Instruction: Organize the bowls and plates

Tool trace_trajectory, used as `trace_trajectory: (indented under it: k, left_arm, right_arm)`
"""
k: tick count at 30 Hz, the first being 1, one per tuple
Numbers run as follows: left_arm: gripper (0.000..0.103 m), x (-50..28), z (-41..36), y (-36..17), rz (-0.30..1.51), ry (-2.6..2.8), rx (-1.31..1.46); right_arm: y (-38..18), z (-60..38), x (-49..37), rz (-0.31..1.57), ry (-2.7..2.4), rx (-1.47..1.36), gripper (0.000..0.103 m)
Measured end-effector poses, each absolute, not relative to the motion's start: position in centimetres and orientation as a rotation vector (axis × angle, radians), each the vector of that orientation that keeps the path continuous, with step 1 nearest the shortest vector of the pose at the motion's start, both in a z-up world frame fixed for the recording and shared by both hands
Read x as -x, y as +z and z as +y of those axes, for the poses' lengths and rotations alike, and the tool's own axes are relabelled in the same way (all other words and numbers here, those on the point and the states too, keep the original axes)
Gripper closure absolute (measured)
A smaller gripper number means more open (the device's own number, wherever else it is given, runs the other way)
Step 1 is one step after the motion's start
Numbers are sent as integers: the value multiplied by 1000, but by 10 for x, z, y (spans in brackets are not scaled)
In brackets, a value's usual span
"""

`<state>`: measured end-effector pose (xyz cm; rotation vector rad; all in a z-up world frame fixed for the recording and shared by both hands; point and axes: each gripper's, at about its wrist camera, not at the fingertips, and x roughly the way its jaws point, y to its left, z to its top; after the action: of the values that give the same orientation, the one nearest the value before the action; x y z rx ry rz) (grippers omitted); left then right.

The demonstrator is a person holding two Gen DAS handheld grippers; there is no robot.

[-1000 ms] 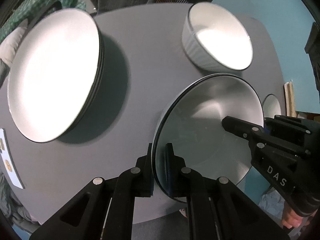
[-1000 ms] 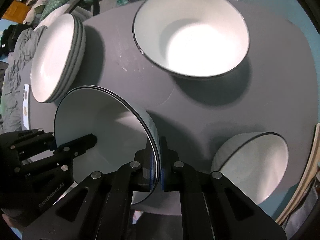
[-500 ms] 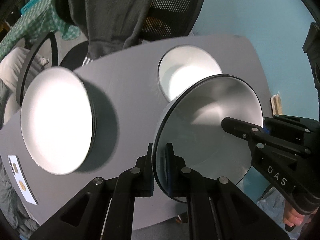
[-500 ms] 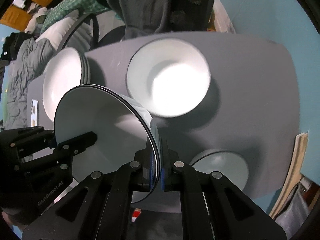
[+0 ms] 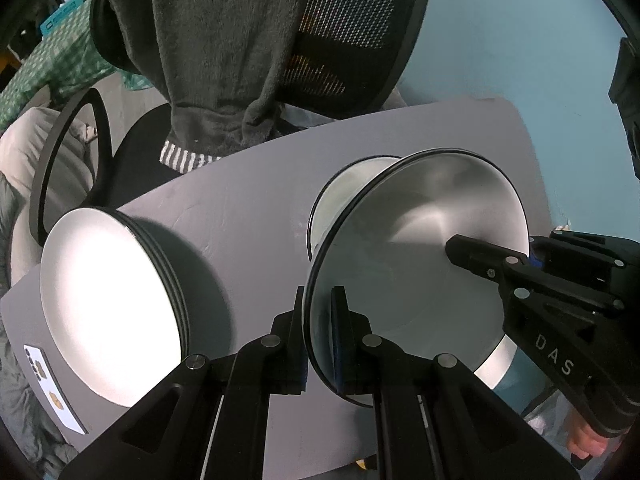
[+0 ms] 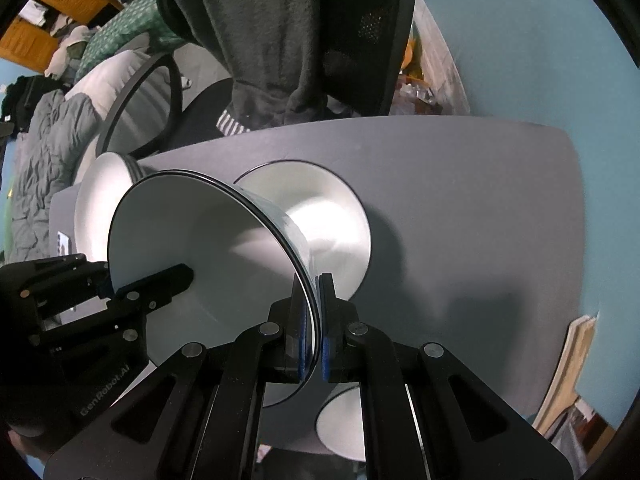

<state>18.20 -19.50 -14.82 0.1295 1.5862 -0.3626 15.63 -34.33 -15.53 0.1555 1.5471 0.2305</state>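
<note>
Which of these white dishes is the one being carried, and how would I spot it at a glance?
Start at the grey table, then look just above it. The carried bowl is white with a thin dark rim, gripped on opposite rims by the left gripper and right gripper. Unlike the plate stack and resting bowl, it hangs in the air.

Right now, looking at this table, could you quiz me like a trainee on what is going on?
1. True or false: both the left gripper and the right gripper are clamped on the rim of one bowl.
2. What lies left of the held bowl in the left wrist view: A) a stack of plates, B) a mug, C) a tray?
3. Fill in: directly below the held bowl, on the grey table, sits another ____.

Key: 1 true; 2 A; 3 bowl.
</note>
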Motion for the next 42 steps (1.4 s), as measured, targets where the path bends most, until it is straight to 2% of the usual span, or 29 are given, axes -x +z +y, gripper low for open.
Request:
trace_trajectory:
  k: [27,31,39,42]
  left_arm:
    - [91,-203,-214,-176,1602,-308,-260]
    - [83,-203,-216,-176,1609,-301,-291]
    - [78,-202,-213,-169,1586,-295,-286]
    - [78,-200,-212,-166,1576,-299,-288]
  right_arm:
    - [-192,-357,-181,1644,248,-206,97]
    - [-192,-358,-183,1664,262,-215,96]
    - [-183,-365,-181,1683,287,-270,87]
    - [-178,-369,-181,1670,265,-263,81]
